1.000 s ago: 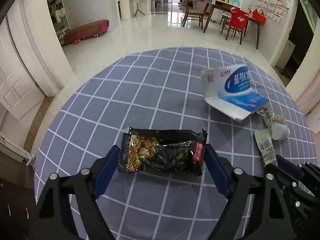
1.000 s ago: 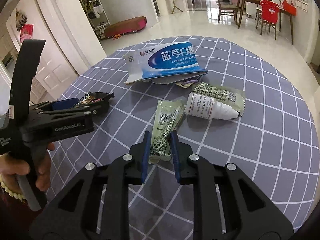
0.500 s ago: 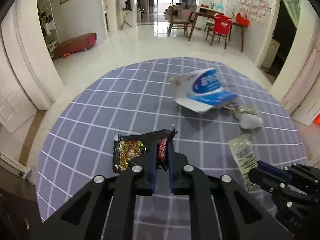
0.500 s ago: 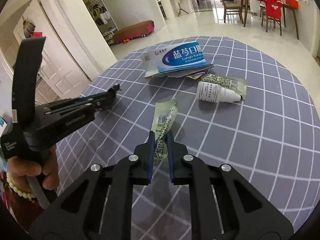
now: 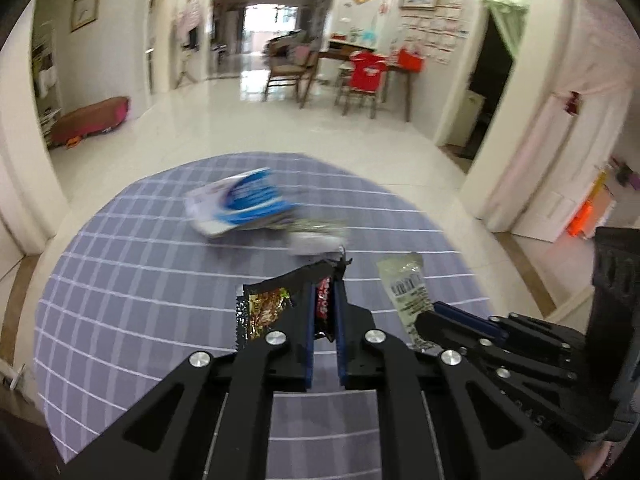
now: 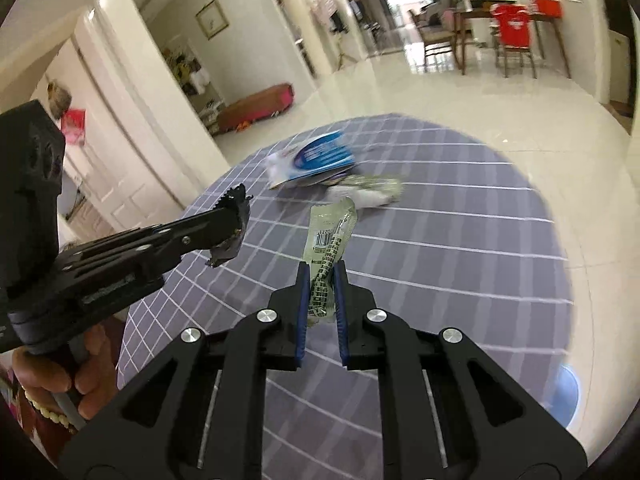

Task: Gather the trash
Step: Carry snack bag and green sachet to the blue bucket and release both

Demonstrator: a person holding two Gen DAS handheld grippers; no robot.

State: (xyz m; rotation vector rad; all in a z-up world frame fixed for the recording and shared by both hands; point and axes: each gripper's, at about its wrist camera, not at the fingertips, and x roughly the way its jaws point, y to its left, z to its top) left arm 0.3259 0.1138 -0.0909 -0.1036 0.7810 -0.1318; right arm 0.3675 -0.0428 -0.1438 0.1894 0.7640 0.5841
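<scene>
My left gripper is shut on a black snack wrapper and holds it above the round table. My right gripper is shut on a pale green wrapper, also lifted off the table. The right gripper with that pale green wrapper shows at the right in the left wrist view. The left gripper with the black wrapper shows at the left in the right wrist view. A torn blue and white box and a small white bottle on a printed packet lie on the far side of the table.
The table wears a grey cloth with a white grid. Beyond it lie a glossy tiled floor, a wooden table with chairs and a low pink bench. White door frames stand at left and right.
Both grippers have risen from the table with their wrappers held. A second ago the left gripper was open around the black wrapper; it has shut on it since. The views are motion blurred.
</scene>
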